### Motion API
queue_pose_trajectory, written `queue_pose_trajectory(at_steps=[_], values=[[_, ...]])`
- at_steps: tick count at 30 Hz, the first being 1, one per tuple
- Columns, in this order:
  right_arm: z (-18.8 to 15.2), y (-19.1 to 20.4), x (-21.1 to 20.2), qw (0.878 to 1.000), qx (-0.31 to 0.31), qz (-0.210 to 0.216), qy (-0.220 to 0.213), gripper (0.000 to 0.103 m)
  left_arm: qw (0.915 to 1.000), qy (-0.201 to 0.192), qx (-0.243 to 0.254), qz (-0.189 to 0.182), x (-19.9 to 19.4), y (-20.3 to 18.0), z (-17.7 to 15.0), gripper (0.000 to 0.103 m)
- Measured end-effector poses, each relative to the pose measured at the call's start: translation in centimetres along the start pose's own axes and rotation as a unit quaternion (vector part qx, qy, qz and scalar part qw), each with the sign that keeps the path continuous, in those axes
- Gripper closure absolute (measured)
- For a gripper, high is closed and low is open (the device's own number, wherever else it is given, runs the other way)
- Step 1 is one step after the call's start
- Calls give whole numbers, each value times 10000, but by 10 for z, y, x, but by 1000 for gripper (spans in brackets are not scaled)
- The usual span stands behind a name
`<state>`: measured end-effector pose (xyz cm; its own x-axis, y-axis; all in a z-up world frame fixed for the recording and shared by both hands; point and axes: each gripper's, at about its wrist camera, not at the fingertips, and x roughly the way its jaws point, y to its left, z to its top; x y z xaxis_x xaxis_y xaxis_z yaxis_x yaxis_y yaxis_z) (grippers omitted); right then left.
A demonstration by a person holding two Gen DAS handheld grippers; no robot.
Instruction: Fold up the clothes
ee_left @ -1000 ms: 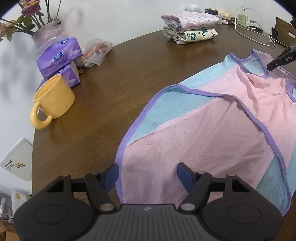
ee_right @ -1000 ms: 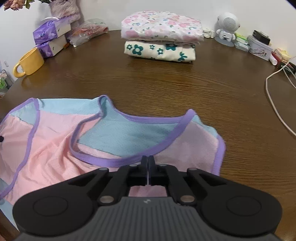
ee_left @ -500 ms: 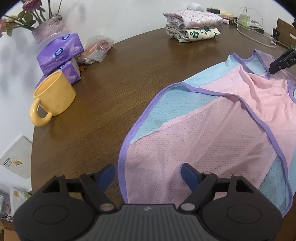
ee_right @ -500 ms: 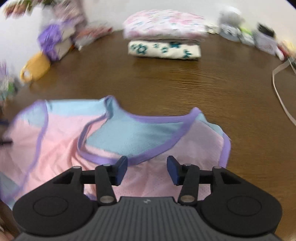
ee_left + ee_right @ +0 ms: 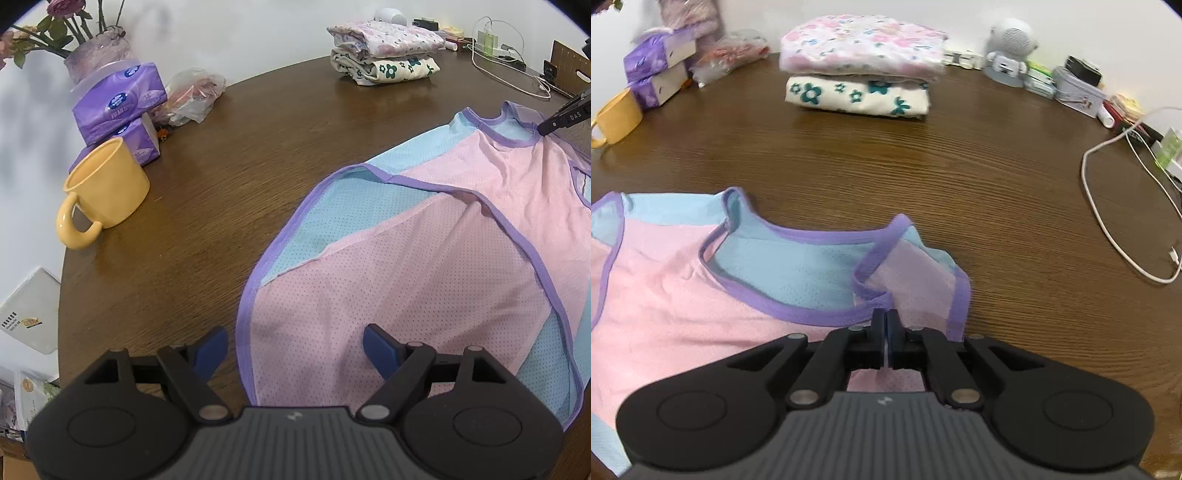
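A pink and light-blue mesh vest with purple trim lies spread on the round wooden table. My left gripper hovers open over the vest's hem, one blue finger outside the purple edge and the other over pink fabric. My right gripper is shut on the purple neckline trim by the right shoulder strap of the vest, and the trim puckers up at its tips. That right gripper shows in the left wrist view as a dark tip on the collar.
A stack of two folded floral garments sits at the table's far side. A yellow mug, purple tissue packs, a plastic bag and a vase stand at the left. A white cable and small items line the right edge.
The right gripper opened and shut again, now pinching the neck trim nearer the right shoulder, which has folded up. The left jaws stand slightly wider; the left hand barely moved.
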<state>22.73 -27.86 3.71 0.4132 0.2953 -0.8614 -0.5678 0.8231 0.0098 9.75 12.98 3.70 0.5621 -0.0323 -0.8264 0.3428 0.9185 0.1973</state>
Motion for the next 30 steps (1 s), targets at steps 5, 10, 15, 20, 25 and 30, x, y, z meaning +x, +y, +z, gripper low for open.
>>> queue_pose_trajectory(at_steps=[5,10,15,20,25,30], values=[[-12,-6,-25,9964,395,720,-200,72,10000,-6,-13,14,0,1,-1,22],[-47,15,-40,9988,-213,420,96,64,10000,-18,-19,24,0,0,-1,22],[-74,20,-43,9981,-497,331,140,71,10000,-40,-74,26,-1,1,-2,22],[-77,5,-53,9980,-582,189,156,99,9999,-47,-153,-4,-1,4,-3,21],[-67,-18,-65,9988,-432,216,65,99,9999,-47,-120,-28,-1,2,-1,21],[-67,-21,-63,9994,-334,128,24,96,9999,-46,-160,-16,-1,2,-2,20]])
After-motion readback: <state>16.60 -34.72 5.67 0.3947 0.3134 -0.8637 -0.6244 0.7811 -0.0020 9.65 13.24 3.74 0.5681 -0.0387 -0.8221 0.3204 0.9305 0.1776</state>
